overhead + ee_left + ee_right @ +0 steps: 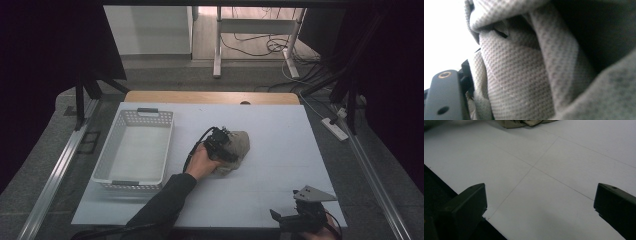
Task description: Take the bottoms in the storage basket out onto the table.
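A crumpled grey-beige cloth [241,146] lies in a heap at the middle of the white table [280,125]. My left gripper [227,149] is pushed into the heap's left side, held by a hand in a dark sleeve. In the left gripper view the woven cloth [524,75] bulges right up to the camera. One black finger [444,97] stands far out at the left edge, so the jaws are spread with cloth between them; the other finger is hidden. My right gripper [289,214] hovers open over the table's near right corner, nothing between its fingers [466,205]. The cloth [521,123] lies far ahead of it.
A white perforated basket [112,150] with nothing in it stands on the left of the table, beside the left arm. The table's front edge [461,197] runs just under the right gripper. Desk legs and cables stand beyond the far edge.
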A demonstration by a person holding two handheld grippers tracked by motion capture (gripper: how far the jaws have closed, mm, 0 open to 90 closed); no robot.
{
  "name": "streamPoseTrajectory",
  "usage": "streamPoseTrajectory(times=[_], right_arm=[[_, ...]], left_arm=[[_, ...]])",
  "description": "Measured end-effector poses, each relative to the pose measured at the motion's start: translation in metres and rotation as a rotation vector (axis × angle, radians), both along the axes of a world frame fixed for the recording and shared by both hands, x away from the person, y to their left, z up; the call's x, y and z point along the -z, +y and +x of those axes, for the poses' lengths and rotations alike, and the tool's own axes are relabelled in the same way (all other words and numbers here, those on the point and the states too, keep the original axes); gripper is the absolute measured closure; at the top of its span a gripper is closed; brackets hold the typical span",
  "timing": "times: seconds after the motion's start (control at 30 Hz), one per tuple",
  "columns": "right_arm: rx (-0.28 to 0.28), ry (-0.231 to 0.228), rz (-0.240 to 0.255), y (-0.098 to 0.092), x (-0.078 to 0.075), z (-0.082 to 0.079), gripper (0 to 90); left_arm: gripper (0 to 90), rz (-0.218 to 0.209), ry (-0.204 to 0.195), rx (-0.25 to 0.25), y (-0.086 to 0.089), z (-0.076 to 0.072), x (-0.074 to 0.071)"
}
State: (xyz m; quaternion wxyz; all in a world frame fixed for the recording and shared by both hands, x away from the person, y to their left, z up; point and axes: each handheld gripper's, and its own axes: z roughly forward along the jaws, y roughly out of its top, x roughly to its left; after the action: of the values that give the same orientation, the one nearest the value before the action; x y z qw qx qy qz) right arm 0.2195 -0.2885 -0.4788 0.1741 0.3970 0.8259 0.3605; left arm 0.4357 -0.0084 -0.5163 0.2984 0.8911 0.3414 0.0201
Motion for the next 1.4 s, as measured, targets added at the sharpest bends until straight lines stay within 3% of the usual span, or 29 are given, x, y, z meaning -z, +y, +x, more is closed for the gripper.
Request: streamPoseTrajectory(times=[0.33, 0.5, 0.93, 1.4], right_arm=[[-0.002, 0.000, -0.001, 0.000, 0.000, 0.000, 0.0], [-0.001, 0.000, 0.001, 0.000, 0.000, 0.000, 0.0], [-0.001, 0.000, -0.003, 0.000, 0.000, 0.000, 0.0], [-0.001, 0.000, -0.005, 0.000, 0.000, 0.000, 0.0]], left_arm=[[4.7, -0.039, 0.042, 0.009, -0.001, 0.001, -0.001], [1.8, -0.065, 0.035, 0.020, -0.001, -0.001, -0.005], [0.0, -0.065, 0.010, 0.045, 0.001, -0.006, -0.009], [0.0, -0.101, -0.005, 0.058, 0.006, -0.011, -0.020]])
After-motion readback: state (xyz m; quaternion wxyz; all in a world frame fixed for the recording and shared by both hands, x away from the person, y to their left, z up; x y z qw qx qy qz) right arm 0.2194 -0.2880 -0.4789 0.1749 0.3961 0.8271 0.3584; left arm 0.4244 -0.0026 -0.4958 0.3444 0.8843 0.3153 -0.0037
